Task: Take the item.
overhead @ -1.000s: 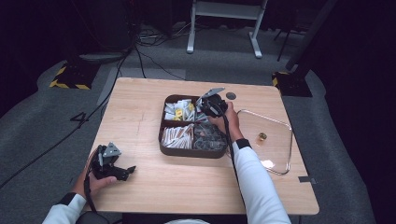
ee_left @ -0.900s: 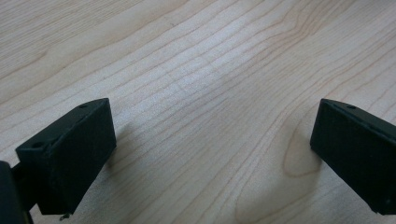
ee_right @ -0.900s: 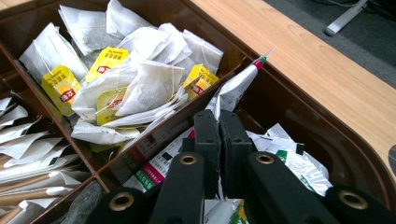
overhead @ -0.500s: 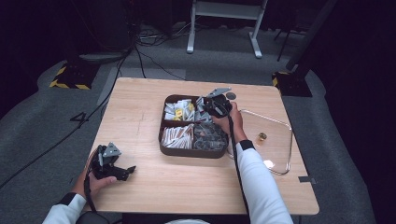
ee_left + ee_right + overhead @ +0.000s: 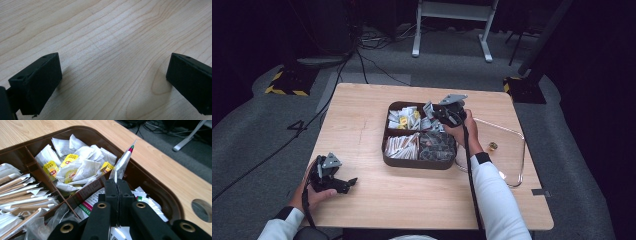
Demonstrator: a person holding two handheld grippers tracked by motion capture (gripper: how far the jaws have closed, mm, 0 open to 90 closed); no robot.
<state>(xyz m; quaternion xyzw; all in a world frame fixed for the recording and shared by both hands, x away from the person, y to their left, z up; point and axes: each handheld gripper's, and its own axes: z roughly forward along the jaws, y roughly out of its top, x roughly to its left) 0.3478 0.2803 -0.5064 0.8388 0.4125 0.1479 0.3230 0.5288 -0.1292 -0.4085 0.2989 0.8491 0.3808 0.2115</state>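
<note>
We see the table [image 5: 362,125] lit evenly from above while the floor [image 5: 257,130] at nine o'clock and the room at twelve sink into near black. Our high view is soft and grainy. Both gripper views are sharper; the left one shows a pale sheen on the wood and soft shadows beside the jaws.

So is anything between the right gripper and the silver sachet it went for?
No. The right gripper has its jaws shut on the thin silver foil sachet, holding it edge-up above the brown plastic compartment tray; nothing visible sits between them.
</note>
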